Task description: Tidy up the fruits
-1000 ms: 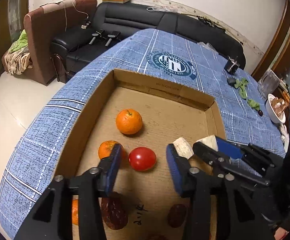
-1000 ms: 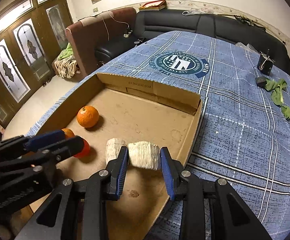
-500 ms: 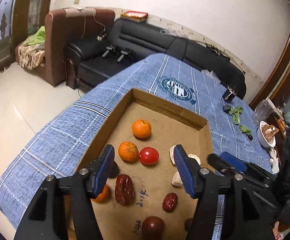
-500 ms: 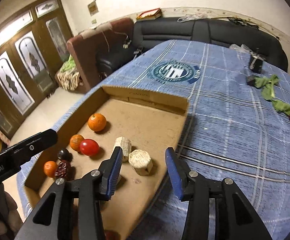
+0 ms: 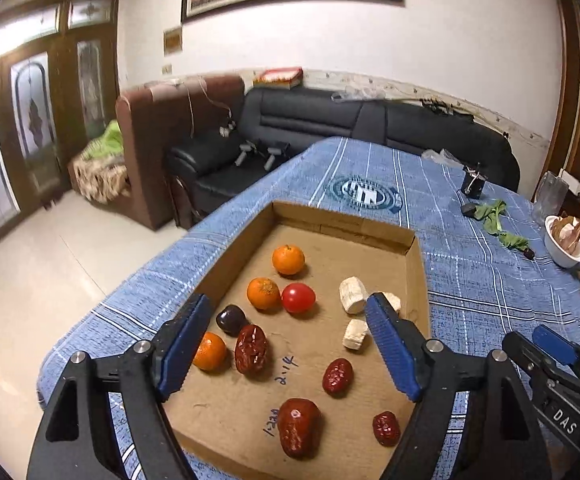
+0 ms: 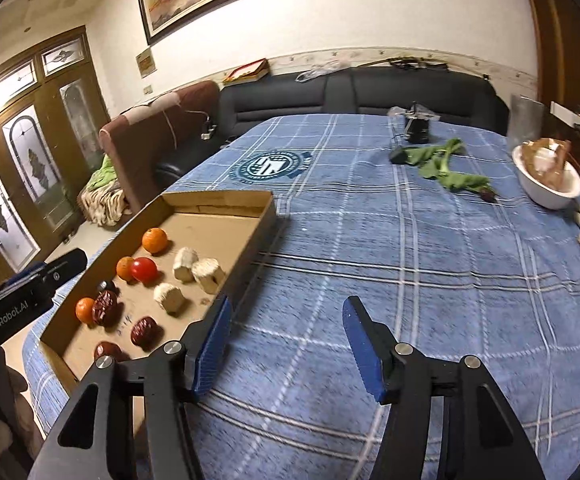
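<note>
**Left wrist view: both claws released, fruit grouped in the tray**

Left wrist view shows the left claw (image 5: 286,348) hanging above the cardboard tray (image 5: 226,258), its jaws having just been opening, nothing between them. The right claw (image 6: 286,342) is likewise spread and empty over the blue tabletop (image 6: 409,248), beside the tray. Oranges (image 5: 288,259), a tomato (image 5: 298,298) and red dates (image 5: 252,349) lie left and near; three pale chunks (image 5: 352,289) lie right. To continue well, I would pick one stray date, centre the jaws over it, descend straight, and close gently to avoid bruising.
</note>
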`<action>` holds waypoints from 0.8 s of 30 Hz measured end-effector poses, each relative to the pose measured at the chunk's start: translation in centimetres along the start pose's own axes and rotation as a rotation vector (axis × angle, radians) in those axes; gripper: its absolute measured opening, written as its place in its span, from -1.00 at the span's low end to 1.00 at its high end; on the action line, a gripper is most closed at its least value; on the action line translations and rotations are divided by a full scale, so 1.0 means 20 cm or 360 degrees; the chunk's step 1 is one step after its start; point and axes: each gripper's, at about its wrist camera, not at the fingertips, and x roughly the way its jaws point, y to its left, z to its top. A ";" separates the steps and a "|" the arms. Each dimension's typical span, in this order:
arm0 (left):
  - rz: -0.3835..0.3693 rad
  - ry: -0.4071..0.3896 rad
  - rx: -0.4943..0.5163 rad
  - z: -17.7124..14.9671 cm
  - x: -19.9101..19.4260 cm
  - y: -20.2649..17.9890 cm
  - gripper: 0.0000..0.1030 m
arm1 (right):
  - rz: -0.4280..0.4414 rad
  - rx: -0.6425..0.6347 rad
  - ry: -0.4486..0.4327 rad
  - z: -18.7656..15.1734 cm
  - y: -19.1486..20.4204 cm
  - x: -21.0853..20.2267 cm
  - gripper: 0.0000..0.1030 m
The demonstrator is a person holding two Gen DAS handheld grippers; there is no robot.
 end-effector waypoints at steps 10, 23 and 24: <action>-0.0012 -0.0157 0.0002 0.01 -0.16 -0.09 1.00 | -0.0022 0.0056 -0.0034 -0.08 -0.08 -0.12 0.29; 0.0045 -0.0021 0.0033 -0.05 -0.10 -0.13 1.00 | -0.0049 0.0016 0.0002 -0.12 -0.05 -0.11 0.33; 0.0044 -0.0010 0.0036 -0.06 -0.09 -0.13 1.00 | -0.0050 0.0014 0.0003 -0.12 -0.05 -0.11 0.33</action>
